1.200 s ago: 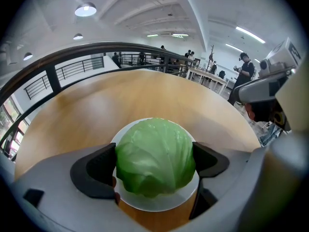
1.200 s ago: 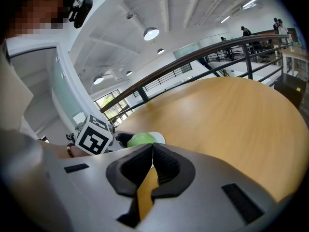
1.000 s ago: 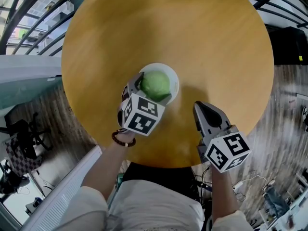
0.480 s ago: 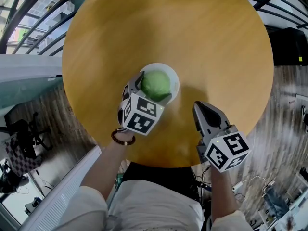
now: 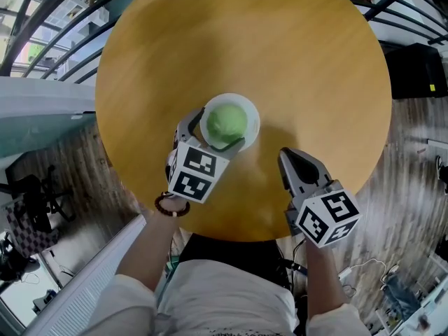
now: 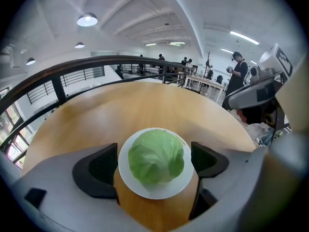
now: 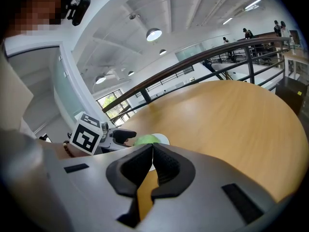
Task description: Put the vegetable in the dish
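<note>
A green cabbage (image 5: pixel 227 121) rests in a small white dish (image 5: pixel 250 113) near the middle of the round wooden table (image 5: pixel 294 47). My left gripper (image 5: pixel 210 137) is open, its jaws spread either side of the dish's near rim and clear of the cabbage. Seen from the left gripper view, the cabbage (image 6: pixel 156 157) fills the dish (image 6: pixel 145 191) between the wide jaws of the left gripper (image 6: pixel 154 166). My right gripper (image 5: pixel 294 161) is shut and empty over bare table, right of the dish. The right gripper view shows its pads (image 7: pixel 152 153) pressed together, with the cabbage (image 7: pixel 145 139) beyond them.
The table's near edge (image 5: pixel 231 238) lies just under both hands. A dark railing (image 5: pixel 42 19) curves round the far side, with floor well below. People stand far off by desks (image 6: pixel 236 74).
My left gripper has drawn back a little toward the near edge, leaving the cabbage in the dish. The right gripper has hardly moved.
</note>
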